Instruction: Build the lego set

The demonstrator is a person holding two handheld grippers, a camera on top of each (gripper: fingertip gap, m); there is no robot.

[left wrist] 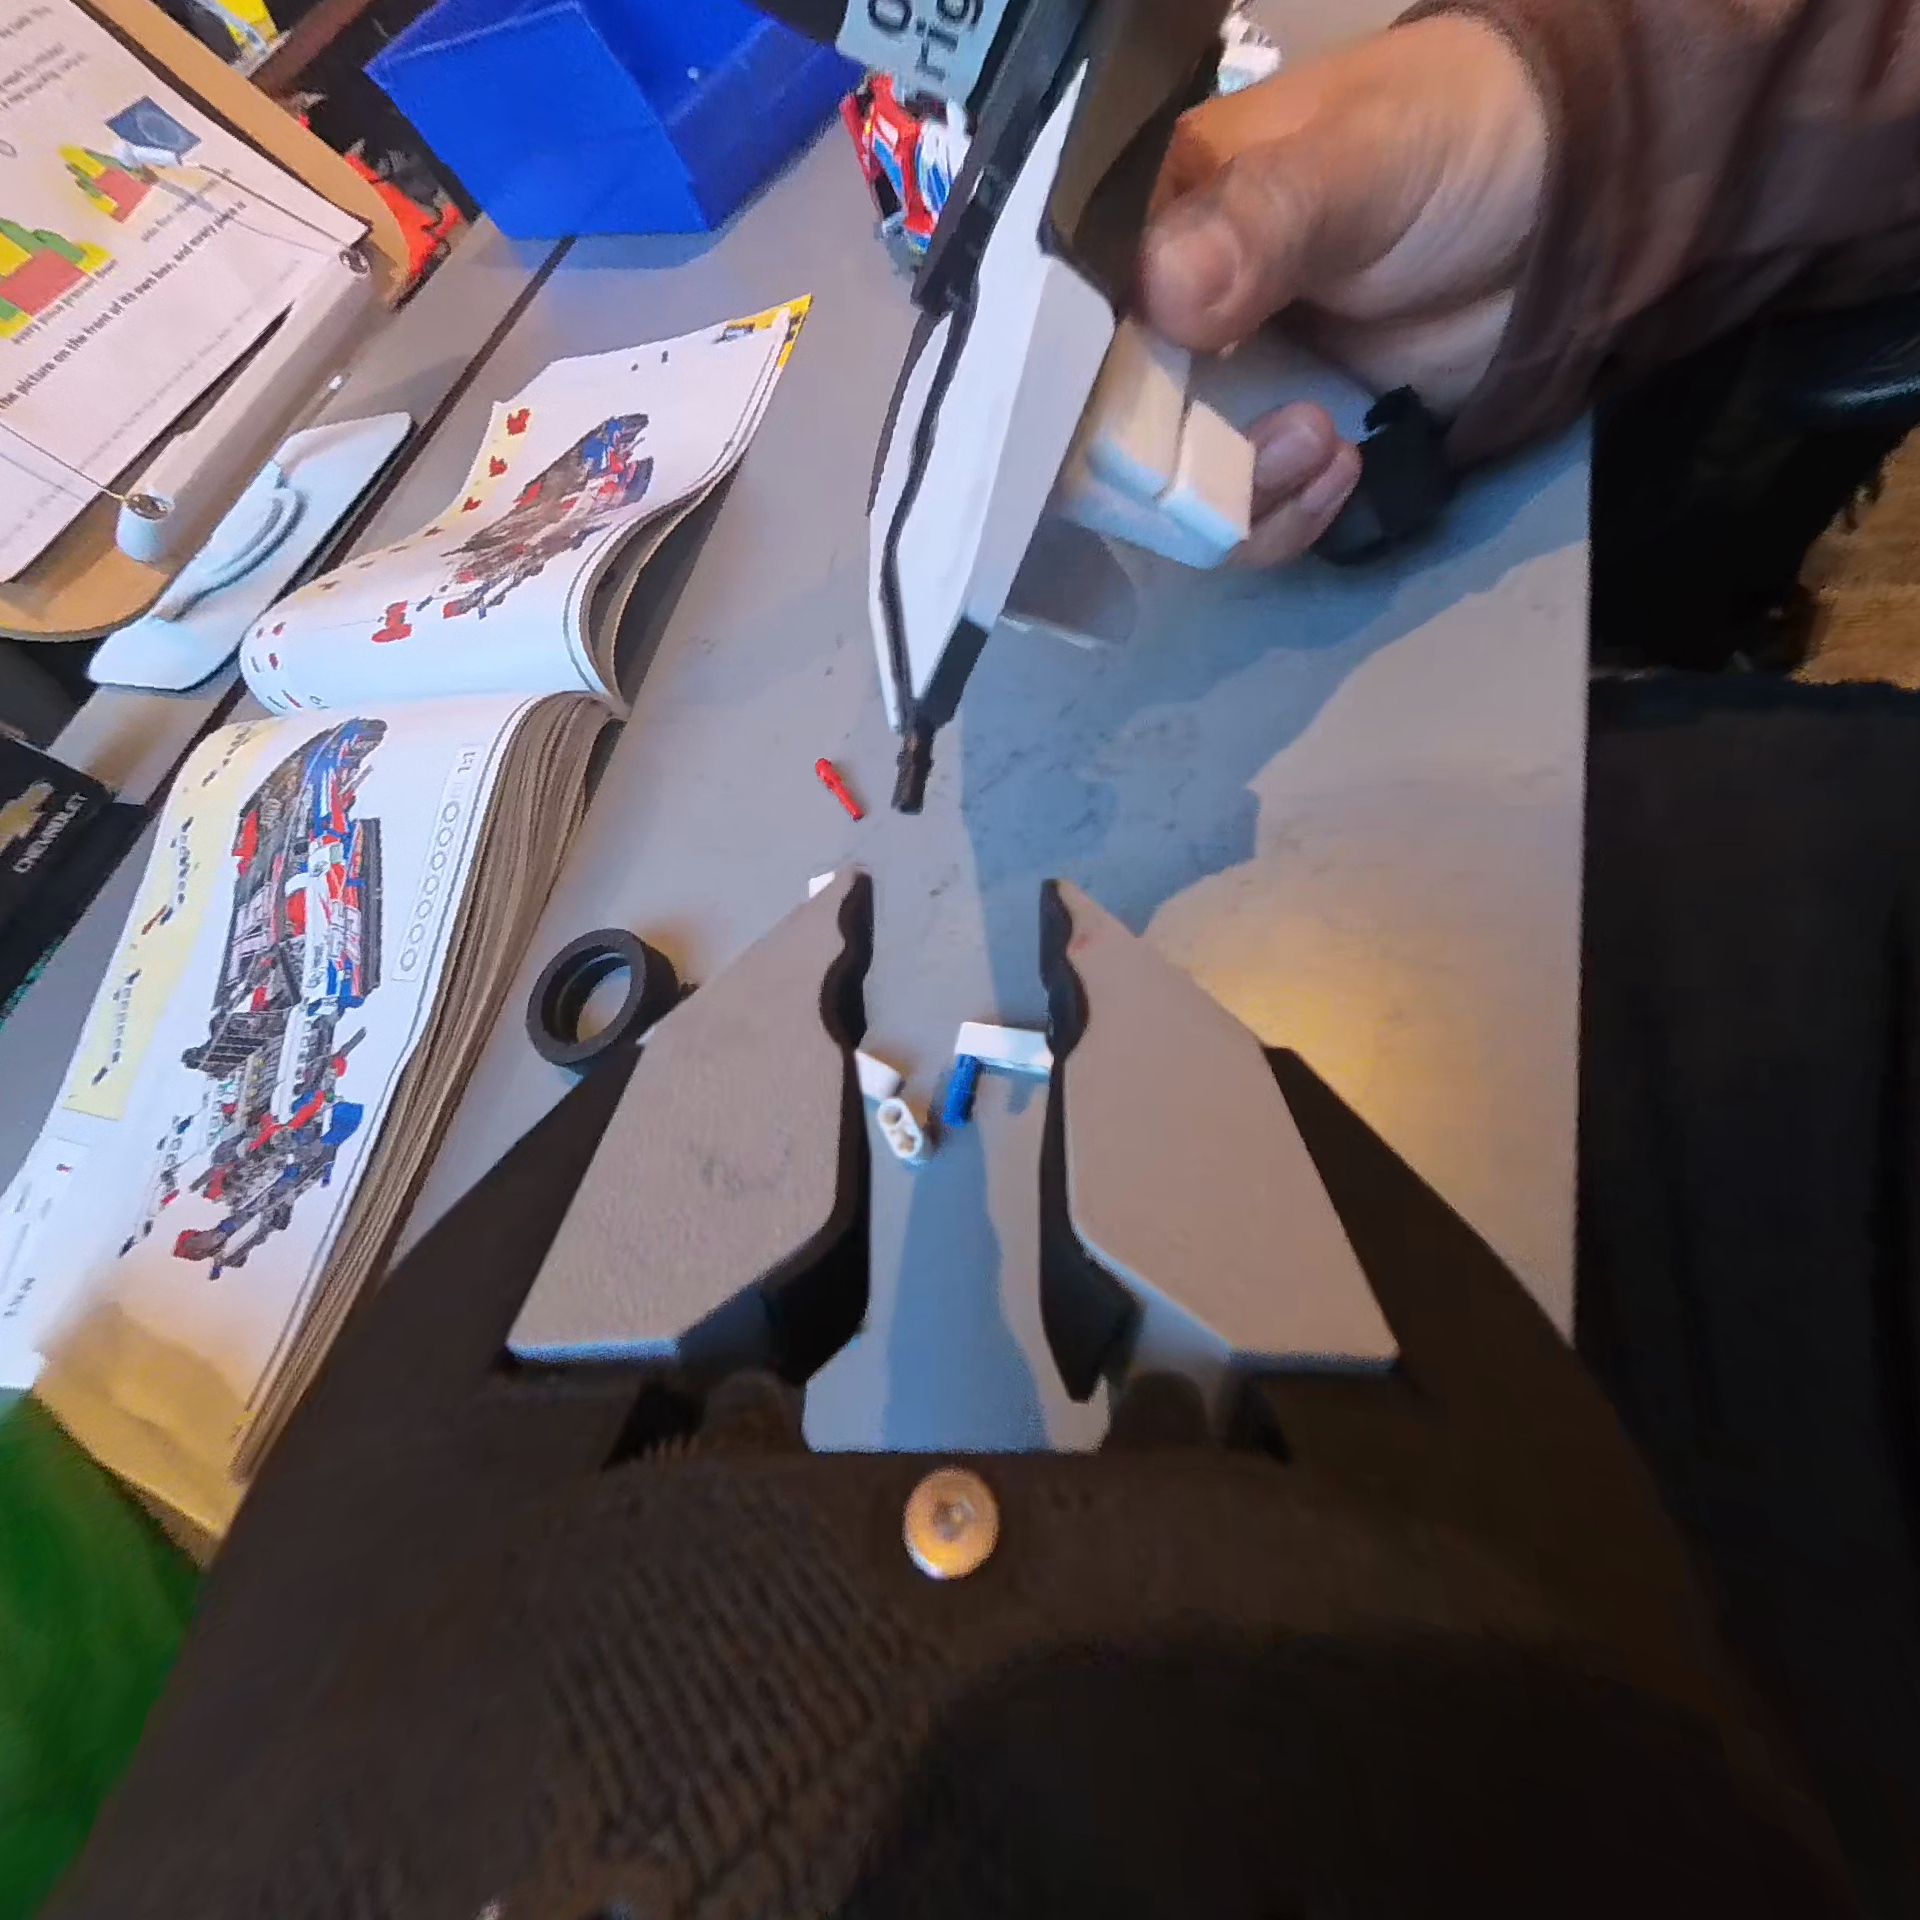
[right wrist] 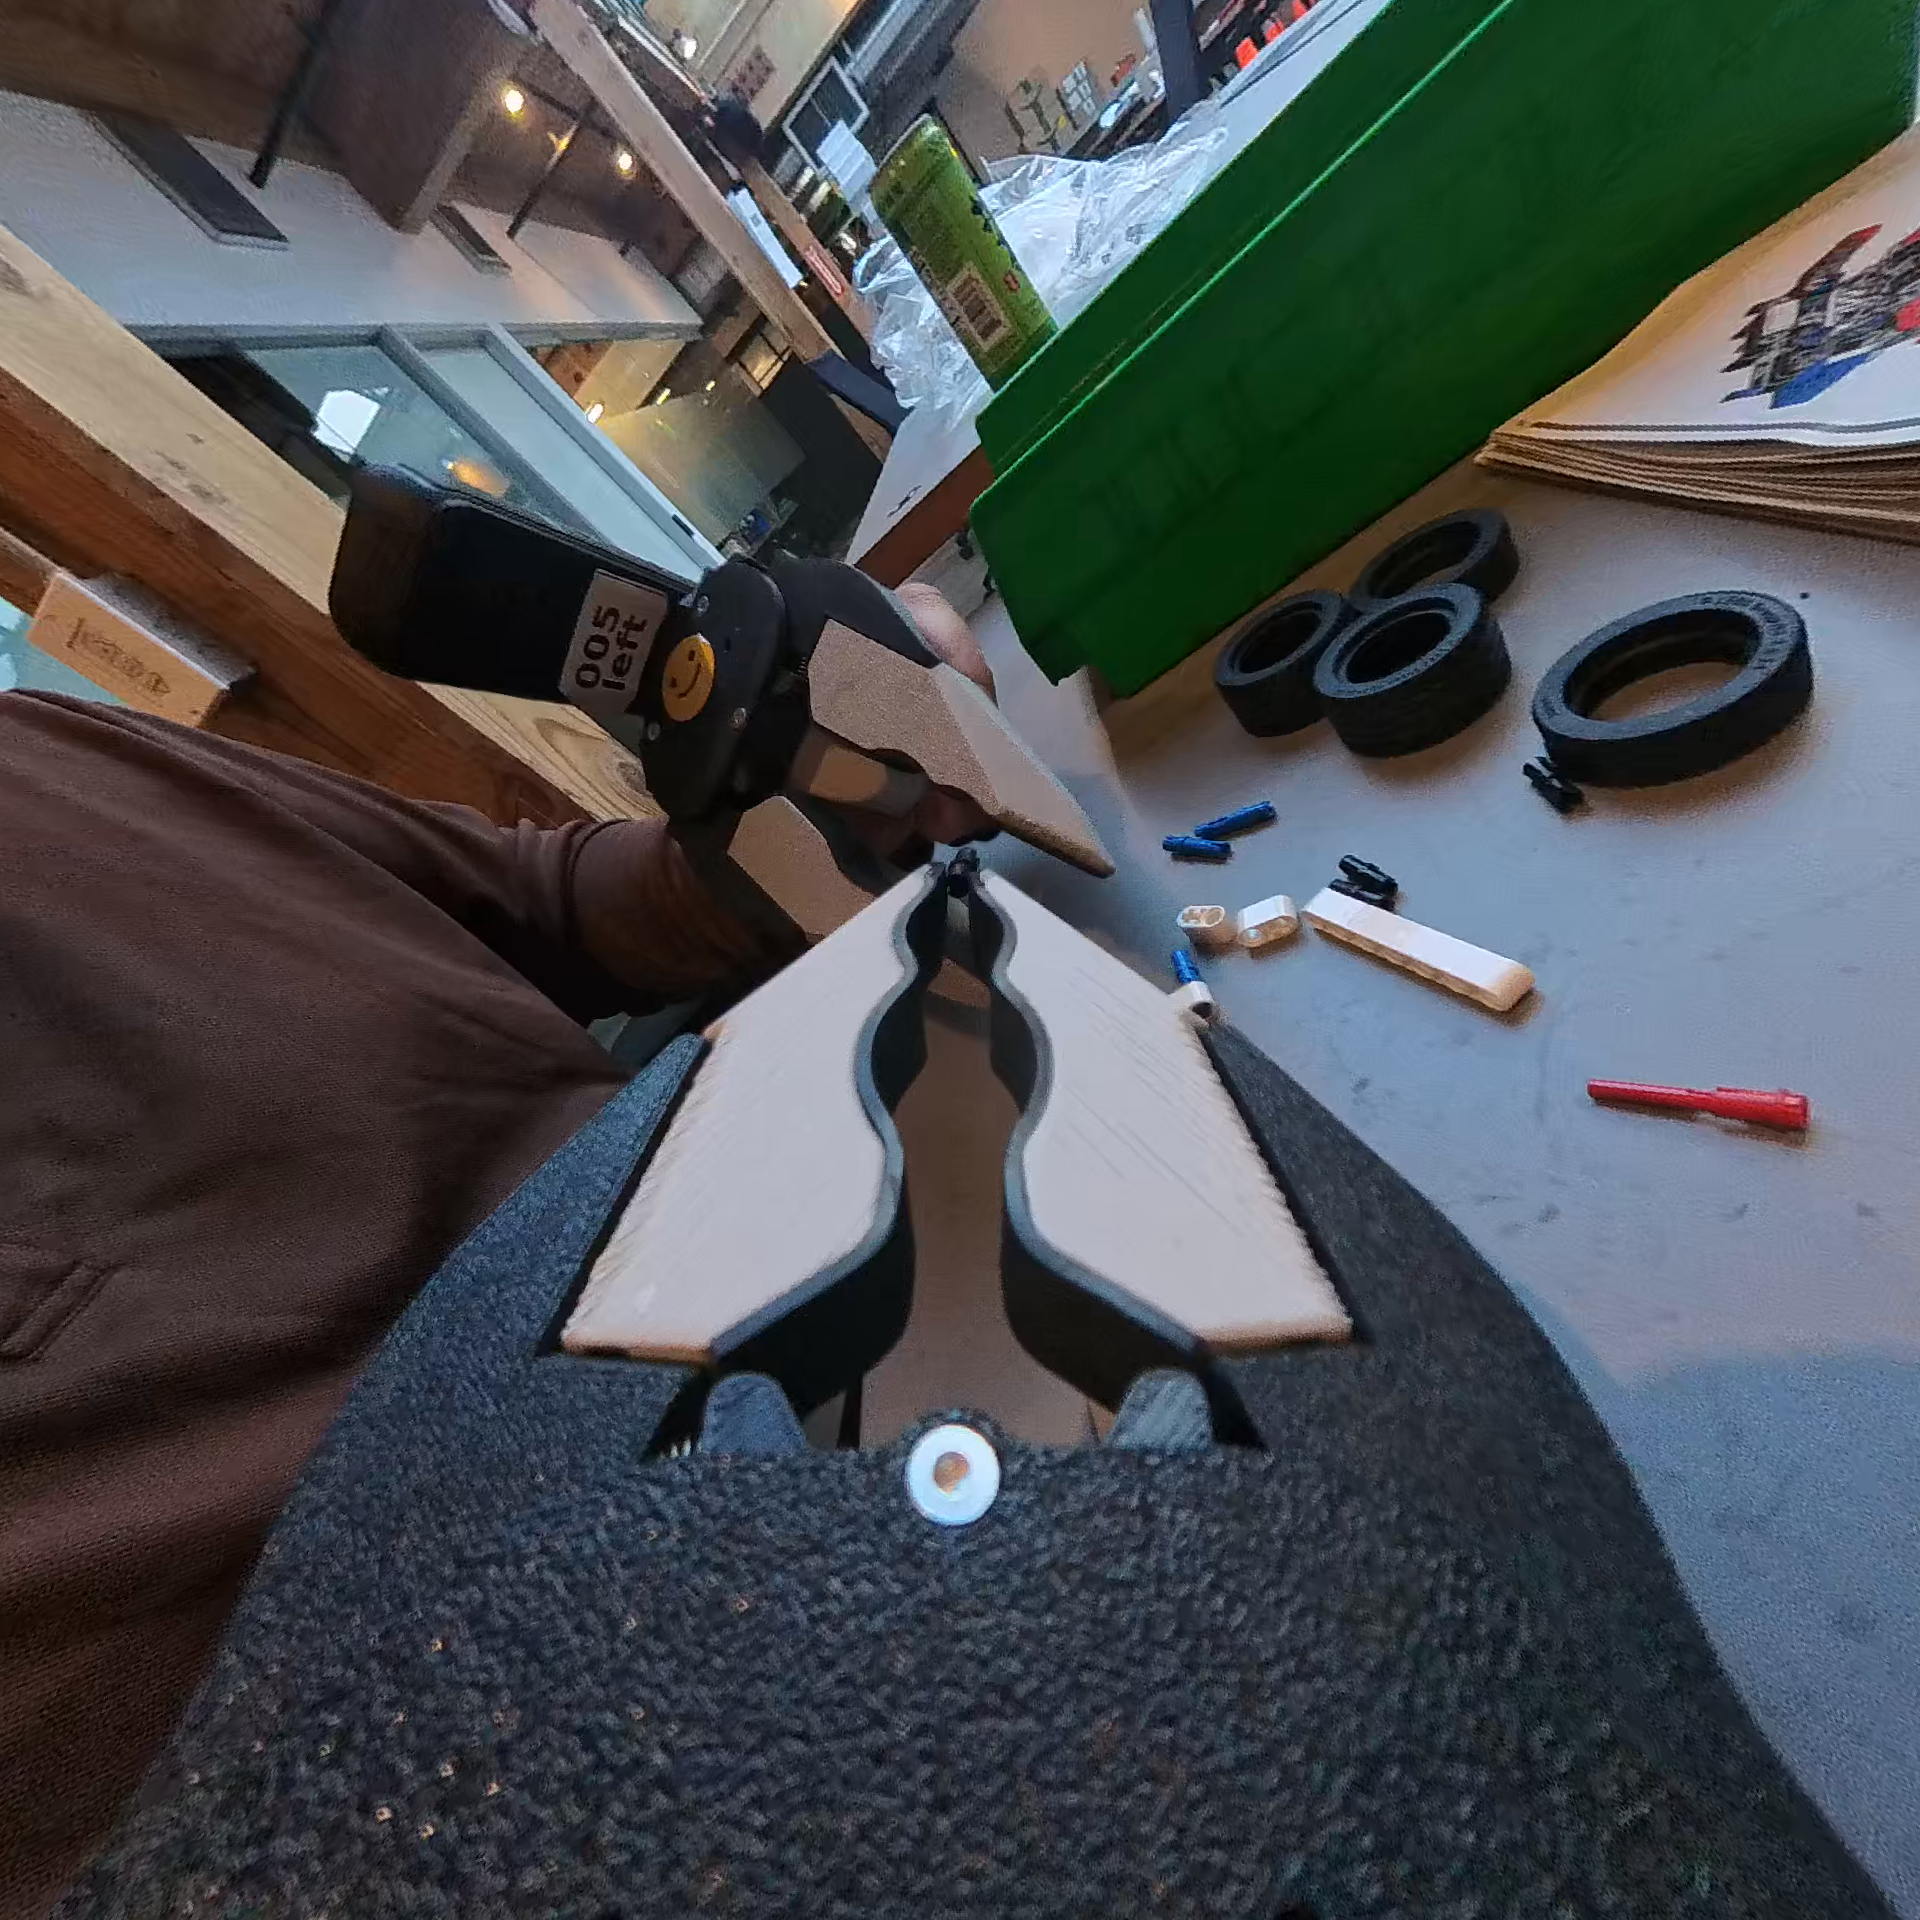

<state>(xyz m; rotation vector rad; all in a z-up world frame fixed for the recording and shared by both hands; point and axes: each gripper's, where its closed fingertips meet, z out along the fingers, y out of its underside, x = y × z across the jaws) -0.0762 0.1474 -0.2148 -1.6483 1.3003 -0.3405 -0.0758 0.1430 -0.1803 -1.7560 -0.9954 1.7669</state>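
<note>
My left gripper (left wrist: 956,894) is open and empty, low over the grey table (left wrist: 1351,935). Between its fingers lie small white connectors (left wrist: 899,1122), a blue pin (left wrist: 961,1086) and a white beam (left wrist: 1003,1044). My right gripper (right wrist: 956,881) is shut on a small black pin (right wrist: 962,864). In the left wrist view the right gripper (left wrist: 912,743) points down at the table with the black pin (left wrist: 909,784) at its tip, beside a red pin (left wrist: 840,788). One of the left gripper's fingers (right wrist: 966,748) shows just behind the right tips.
An open instruction book (left wrist: 312,935) lies to the left, a black tyre (left wrist: 587,997) beside it. Several tyres (right wrist: 1403,665), blue pins (right wrist: 1216,831), a white beam (right wrist: 1418,951) and a red pin (right wrist: 1704,1103) lie on the table. A green bin (right wrist: 1351,416) and a blue bin (left wrist: 613,114) stand at the edges. My left and right fingertips are right by each other.
</note>
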